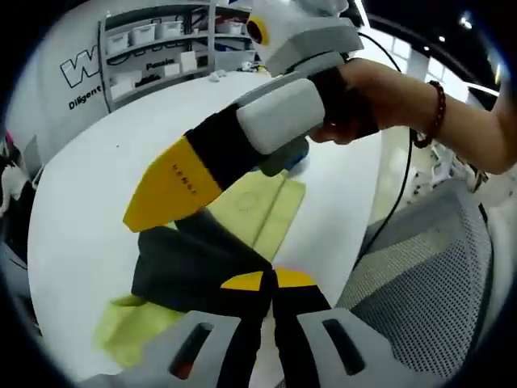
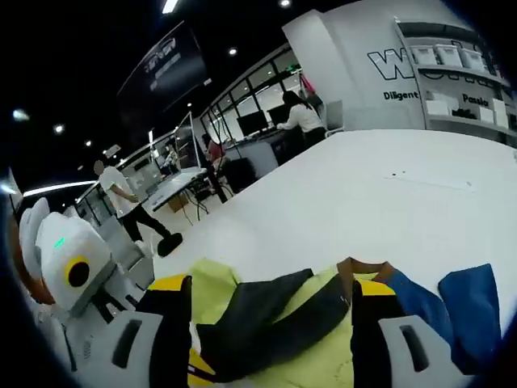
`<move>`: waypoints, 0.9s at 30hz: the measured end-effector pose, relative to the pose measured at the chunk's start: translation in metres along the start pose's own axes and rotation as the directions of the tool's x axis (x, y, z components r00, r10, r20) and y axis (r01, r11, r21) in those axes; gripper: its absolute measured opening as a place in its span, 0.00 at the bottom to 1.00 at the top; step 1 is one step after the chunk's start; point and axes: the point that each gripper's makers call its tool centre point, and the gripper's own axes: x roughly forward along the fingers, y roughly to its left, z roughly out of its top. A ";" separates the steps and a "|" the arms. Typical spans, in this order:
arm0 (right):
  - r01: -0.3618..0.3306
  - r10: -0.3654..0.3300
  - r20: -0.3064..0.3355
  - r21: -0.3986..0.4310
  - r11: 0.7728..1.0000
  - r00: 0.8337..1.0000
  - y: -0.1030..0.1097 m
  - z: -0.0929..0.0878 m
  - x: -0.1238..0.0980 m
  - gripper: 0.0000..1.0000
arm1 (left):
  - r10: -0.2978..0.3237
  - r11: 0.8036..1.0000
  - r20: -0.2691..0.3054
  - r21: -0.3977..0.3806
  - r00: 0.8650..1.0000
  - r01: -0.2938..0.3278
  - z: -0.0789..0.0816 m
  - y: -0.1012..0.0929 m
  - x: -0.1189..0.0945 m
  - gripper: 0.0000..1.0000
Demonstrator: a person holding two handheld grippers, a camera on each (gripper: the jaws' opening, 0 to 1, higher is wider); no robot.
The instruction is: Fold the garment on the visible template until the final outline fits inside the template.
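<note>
A: Lying on the flat yellow-green template sheet, the dark grey cloth garment is bunched, part of it blue; both rest on the white round table.

B: Grippers?

A: Left gripper: yellow tips pressed together at the garment's edge; cloth between them, cannot tell. Right gripper: jaws apart, garment and template between them.

B: Containers?

A: White bins on the grey shelving rack behind the table; contents too small to tell.

Left gripper, fingers together, meets dark garment on yellow template; right gripper at 10 o'clock above white worktop.
</note>
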 end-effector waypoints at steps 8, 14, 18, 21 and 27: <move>-0.045 0.045 -0.096 0.001 0.999 0.994 0.007 -0.023 0.028 0.56 | -0.012 1.000 -0.019 0.016 1.000 0.013 -0.006 -0.004 0.005 0.03; -0.036 0.036 -0.161 0.001 0.999 0.986 0.002 -0.036 0.043 0.30 | -0.026 0.999 -0.035 0.018 0.999 0.026 -0.012 -0.007 0.008 0.03; -0.021 0.022 -0.171 0.008 1.000 0.985 -0.004 -0.039 0.047 0.19 | -0.028 0.999 -0.038 0.016 0.999 0.028 -0.013 -0.007 0.009 0.03; -0.010 0.009 -0.168 -0.003 1.000 0.986 -0.007 -0.038 0.046 0.10 | -0.030 0.999 -0.040 0.016 0.999 0.030 -0.014 -0.007 0.009 0.03; -0.032 0.028 -0.142 -0.025 0.999 0.989 -0.005 -0.031 0.045 0.00 | -0.024 1.000 -0.019 -0.017 1.000 0.024 -0.011 -0.006 0.010 0.04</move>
